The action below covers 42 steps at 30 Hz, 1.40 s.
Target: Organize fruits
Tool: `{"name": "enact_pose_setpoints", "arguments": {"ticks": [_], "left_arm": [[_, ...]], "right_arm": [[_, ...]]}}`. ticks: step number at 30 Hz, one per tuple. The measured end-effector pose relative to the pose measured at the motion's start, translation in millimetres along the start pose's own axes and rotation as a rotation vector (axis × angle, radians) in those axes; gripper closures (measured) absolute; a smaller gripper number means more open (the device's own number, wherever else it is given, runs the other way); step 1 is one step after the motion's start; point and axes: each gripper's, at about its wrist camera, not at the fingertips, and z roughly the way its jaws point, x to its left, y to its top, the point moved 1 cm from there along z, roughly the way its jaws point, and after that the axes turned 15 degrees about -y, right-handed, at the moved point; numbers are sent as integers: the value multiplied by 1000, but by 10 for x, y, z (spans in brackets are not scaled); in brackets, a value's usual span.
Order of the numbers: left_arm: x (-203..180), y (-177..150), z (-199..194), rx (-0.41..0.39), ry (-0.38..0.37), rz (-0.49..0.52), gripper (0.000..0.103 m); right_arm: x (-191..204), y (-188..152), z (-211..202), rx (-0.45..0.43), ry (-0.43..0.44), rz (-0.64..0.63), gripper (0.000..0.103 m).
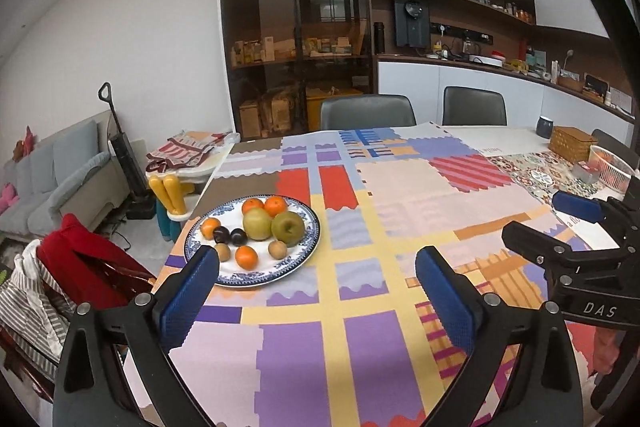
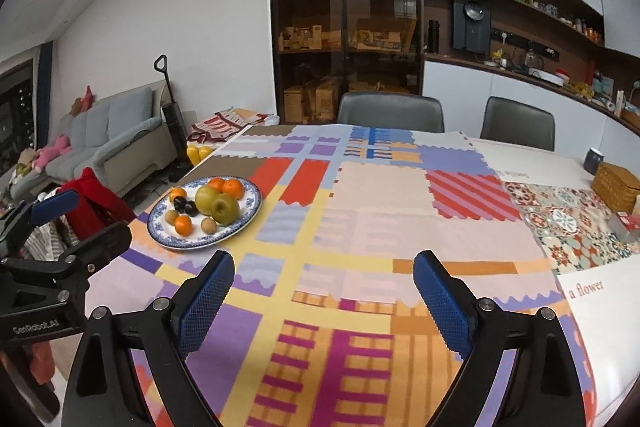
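Left gripper (image 1: 316, 287) at the bottom of the left wrist view, jaws released and spread wide, nothing between the blue pads, only patchwork tablecloth (image 1: 420, 199) showing in the gap. Right gripper (image 2: 324, 291) at the bottom of the right wrist view, likewise released and holding nothing. Blue-and-white plate (image 1: 310, 247) left of centre in the left wrist view, resting on the cloth near the desk's left edge, partly behind the left pad of the left gripper. On the plate: two green apples (image 1: 288, 227) side by side at the middle, touching; two oranges (image 1: 276, 206) just behind them toward the upper rim; a third orange at the left rim; a fourth orange (image 1: 246, 257) toward the lower part; two dark plums (image 1: 239, 237) touching each other just left of the apples; two small brown kiwis (image 1: 277, 249), one at lower left, one at lower right of the pile. Same plate in the right wrist view at left of centre (image 2: 250, 217), above and left of the right gripper's left pad. Right gripper also seen at the right edge of the left wrist view, well apart from the plate. Woven basket (image 1: 572, 145) and white mesh basket (image 1: 612, 169) at the far right of the desk. Two grey chairs (image 1: 368, 113) behind the desk, near the top of the cloth. Grey sofa (image 2: 116, 135) at the left.
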Motion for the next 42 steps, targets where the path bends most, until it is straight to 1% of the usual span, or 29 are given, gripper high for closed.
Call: {"name": "enact_pose_setpoints", "arguments": {"ticks": [9, 15, 25, 32, 42], "left_arm": [[-167, -81, -151, -15, -13, 26, 1], [-231, -72, -217, -32, -6, 40, 0], [-291, -100, -257, -27, 4, 48, 0], [-312, -139, -266, -32, 17, 57, 0], [-310, -157, -265, -30, 13, 55, 0]], "right_arm": [[-141, -110, -204, -23, -29, 21, 11], [-182, -149, -301, -34, -29, 29, 11], [-230, -188, -351, -39, -23, 38, 11], [-248, -255, -340, -22, -17, 49, 11], [-242, -272, -353, -19, -12, 40, 11]]}}
